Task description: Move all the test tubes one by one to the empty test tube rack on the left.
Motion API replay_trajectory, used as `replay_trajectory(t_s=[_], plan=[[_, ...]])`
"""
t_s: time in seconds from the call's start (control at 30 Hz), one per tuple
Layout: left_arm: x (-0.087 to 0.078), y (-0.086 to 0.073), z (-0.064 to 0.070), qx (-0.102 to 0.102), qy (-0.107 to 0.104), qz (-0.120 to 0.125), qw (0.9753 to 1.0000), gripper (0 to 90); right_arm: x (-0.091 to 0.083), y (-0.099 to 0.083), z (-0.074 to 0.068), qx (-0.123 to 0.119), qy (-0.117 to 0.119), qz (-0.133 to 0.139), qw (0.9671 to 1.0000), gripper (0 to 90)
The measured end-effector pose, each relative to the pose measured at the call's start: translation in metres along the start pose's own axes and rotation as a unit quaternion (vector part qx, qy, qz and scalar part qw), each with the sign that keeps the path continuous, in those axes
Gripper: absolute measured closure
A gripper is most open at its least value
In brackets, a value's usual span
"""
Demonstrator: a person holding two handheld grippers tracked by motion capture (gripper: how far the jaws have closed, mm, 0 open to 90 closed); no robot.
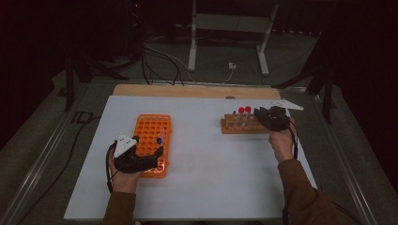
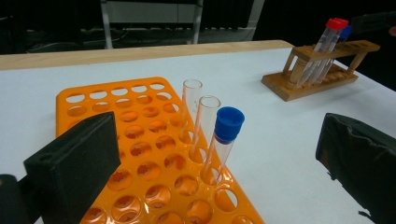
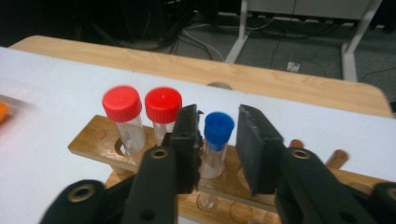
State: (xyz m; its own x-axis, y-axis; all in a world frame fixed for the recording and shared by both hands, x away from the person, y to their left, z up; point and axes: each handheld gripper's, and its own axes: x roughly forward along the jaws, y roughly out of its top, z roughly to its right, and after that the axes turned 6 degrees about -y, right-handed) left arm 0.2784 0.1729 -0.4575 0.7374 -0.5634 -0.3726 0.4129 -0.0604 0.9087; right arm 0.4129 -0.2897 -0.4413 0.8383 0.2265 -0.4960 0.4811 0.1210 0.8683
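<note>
An orange rack (image 1: 152, 126) lies at the table's left. In it stand a blue-capped tube (image 2: 224, 140) and two uncapped glass tubes (image 2: 192, 105). My left gripper (image 1: 149, 149) hovers over the rack's near end, open wide, and the blue-capped tube stands ahead between its jaws, untouched. A wooden rack (image 1: 234, 125) at the right holds two red-capped tubes (image 3: 122, 112) and a second blue-capped tube (image 3: 218, 135). My right gripper (image 3: 219, 119) is open, with one jaw on each side of that tube's cap and a thin gap on both sides.
The racks sit on a white sheet (image 1: 211, 159) over a wooden table (image 1: 187, 90). Cables and a metal stand (image 1: 230, 33) are on the floor beyond the far edge. The wooden rack (image 2: 317, 74) also appears far off in the left gripper view.
</note>
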Motion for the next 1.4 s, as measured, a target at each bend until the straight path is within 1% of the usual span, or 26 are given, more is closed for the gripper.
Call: replay_trajectory(t_s=[0.13, 0.2, 0.27, 0.33, 0.4, 0.63, 0.77, 0.8, 0.93, 1.1, 1.23, 1.4], plan=[[0.002, -0.001, 0.000, 0.000, 0.002, -0.003, 1.0000, 0.4, 0.008, -0.002, -0.003, 0.000, -0.004, -0.005, 1.0000, 71.0], [0.002, -0.001, 0.001, 0.000, 0.002, -0.003, 1.0000, 0.4, 0.012, -0.003, -0.004, 0.000, -0.003, -0.005, 1.0000, 71.0], [0.002, -0.001, 0.001, 0.000, 0.001, -0.002, 1.0000, 0.4, 0.015, -0.003, -0.005, 0.000, -0.005, -0.010, 0.9999, 74.6], [0.001, -0.001, 0.000, 0.000, 0.001, -0.002, 1.0000, 0.4, 0.018, -0.005, -0.005, 0.000, -0.004, -0.012, 0.9999, 75.2], [0.001, -0.001, 0.000, 0.000, 0.001, -0.001, 1.0000, 0.4, 0.018, -0.006, -0.004, 0.004, -0.003, -0.012, 0.9999, 75.3], [0.002, -0.001, 0.001, 0.002, -0.001, -0.003, 1.0000, 0.4, 0.019, -0.007, -0.005, -0.003, -0.003, -0.012, 0.9999, 75.4], [0.002, -0.001, 0.001, 0.000, -0.001, -0.002, 1.0000, 0.4, 0.022, -0.010, -0.005, -0.004, -0.001, -0.019, 0.9998, 75.1], [0.002, -0.001, 0.001, -0.001, -0.001, -0.001, 1.0000, 0.4, 0.022, -0.011, -0.006, -0.007, -0.001, -0.017, 0.9998, 75.1], [0.001, -0.001, 0.000, -0.001, -0.001, 0.000, 1.0000, 0.4, 0.021, -0.010, -0.008, -0.014, -0.005, -0.019, 0.9997, 76.2], [0.000, -0.001, 0.000, -0.002, 0.000, 0.001, 1.0000, 0.4, 0.018, -0.010, -0.007, -0.012, -0.003, -0.017, 0.9998, 76.4], [0.001, -0.001, 0.000, -0.002, 0.000, 0.001, 1.0000, 0.4, 0.010, -0.007, -0.005, -0.010, -0.001, -0.003, 0.9999, 76.5], [0.001, -0.001, 0.000, -0.002, 0.000, 0.001, 1.0000, 0.4, -0.002, 0.003, -0.003, -0.007, 0.003, 0.021, 0.9998, 76.5]])
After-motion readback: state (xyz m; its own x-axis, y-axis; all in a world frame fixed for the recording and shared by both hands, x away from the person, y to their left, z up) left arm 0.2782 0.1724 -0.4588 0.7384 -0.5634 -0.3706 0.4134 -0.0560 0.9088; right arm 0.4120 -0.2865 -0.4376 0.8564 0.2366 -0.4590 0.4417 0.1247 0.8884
